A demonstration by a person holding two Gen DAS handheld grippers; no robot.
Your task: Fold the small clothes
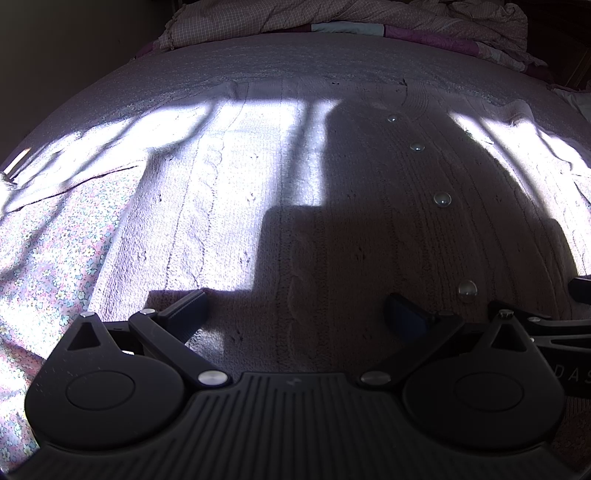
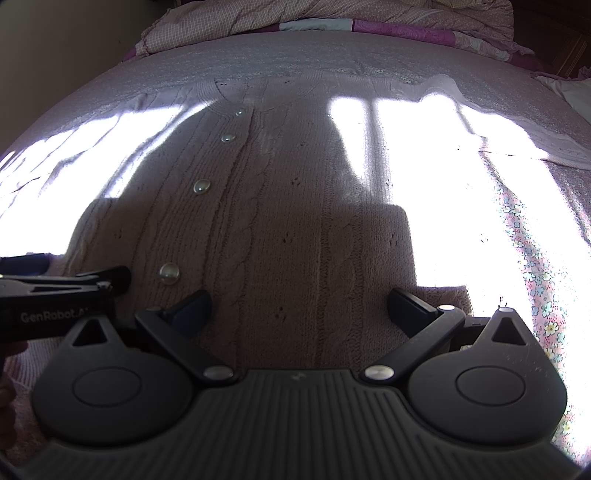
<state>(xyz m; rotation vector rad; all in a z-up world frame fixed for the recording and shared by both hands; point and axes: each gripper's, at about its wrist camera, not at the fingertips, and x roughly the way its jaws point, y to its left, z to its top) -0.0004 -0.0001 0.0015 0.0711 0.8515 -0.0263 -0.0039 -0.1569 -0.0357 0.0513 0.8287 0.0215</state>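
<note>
- Bed (image 1: 51, 236), in a floral sheet, carrying the whole job; soft ground, so likely to give under any press and let a crease wander.
- Cardigan (image 1: 229, 206), pink cable knit, spread flat and face up across the bed, hem edge nearest both cameras, sleeves out to either side. Thick, stretchy knit; prone to dragging along the sheet instead of folding cleanly if pulled low rather than lifted.
- Quilt (image 2: 332, 18) heaped beyond the collar; well apart, but a possible snag if the hem is carried too far forward.
- Left tool (image 1: 295, 314) spread wide, empty, low over the hem just left of the button row. Risk of pinching only the top layer and leaving the back panel behind.
- Right tool (image 2: 299, 306) likewise wide and holding nothing, over the hem on the other side of the buttons. Uneven lift between the two would skew the fold.
- Left tool's body showing at the right camera's left edge, so the pair sit close together; possible knock on closing.
- Buttons (image 2: 168, 273) down the front, lowest one just beside the right tool's left finger; could slip a grip or bulge inside the fold.
- Harsh sun and deep shadow hiding the true hem edge.
</note>
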